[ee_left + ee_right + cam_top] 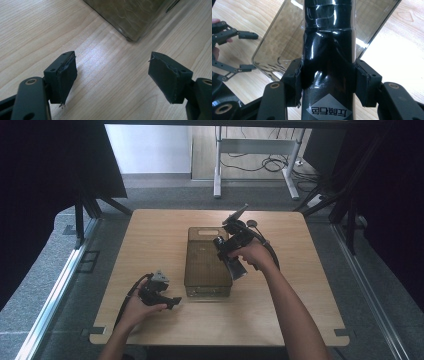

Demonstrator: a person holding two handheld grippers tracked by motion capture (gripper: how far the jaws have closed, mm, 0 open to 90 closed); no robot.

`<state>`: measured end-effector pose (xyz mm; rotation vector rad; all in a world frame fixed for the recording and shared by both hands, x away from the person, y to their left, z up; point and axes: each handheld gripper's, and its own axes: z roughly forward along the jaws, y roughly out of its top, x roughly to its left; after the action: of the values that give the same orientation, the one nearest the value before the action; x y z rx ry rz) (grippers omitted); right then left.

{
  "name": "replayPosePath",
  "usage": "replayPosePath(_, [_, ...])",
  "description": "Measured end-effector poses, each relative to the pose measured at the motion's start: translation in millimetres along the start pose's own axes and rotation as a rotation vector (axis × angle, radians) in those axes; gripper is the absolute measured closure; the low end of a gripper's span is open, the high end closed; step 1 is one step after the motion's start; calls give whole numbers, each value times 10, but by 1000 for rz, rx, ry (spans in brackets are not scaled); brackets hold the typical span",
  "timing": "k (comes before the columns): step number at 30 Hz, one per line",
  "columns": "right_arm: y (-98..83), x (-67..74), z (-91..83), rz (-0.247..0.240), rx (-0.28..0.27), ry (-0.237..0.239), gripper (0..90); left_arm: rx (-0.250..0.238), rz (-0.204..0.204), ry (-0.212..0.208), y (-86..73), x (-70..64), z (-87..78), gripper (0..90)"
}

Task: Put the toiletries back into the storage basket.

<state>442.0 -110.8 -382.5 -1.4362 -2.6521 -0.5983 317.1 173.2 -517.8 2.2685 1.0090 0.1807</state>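
Black and glossy, a bottle-shaped object [328, 57] is clenched between the right tongs [328, 82], pads pressing both its sides, above a smoky translucent plastic bin [209, 265]. A pale diamond label with characters sits near the bottom edge of the right gripper view; the object's upper end is cut off at the top of that view, so its full shape is unclear. From above, the hand covers much of it. The bin rests mid-counter [150, 235], which is light wood with rounded corners. The left tongs [172, 302] lie low near the bin's front left corner, jaws spread wide and grasping nothing. Beyond the counter lie grey carpet, dark curtains at both sides, and a white desk frame [255, 150] with tangled cables.
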Motion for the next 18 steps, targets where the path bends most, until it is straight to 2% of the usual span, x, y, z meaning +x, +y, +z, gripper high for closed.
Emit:
replayPosePath(3, [33,18,17,5,-2,4,463,2,10,0,2,6,5,232])
replayPosePath(8, [91,58,78,5,2,7,463,1,2,-1,3,-11,13,232])
replayPosePath(10, [112,82,116,3,4,12,463,5,22,-4,8,-6,14,232])
replayPosePath(18, [208,149,247,2,18,32,463,3,20,-5,9,-9,17,232])
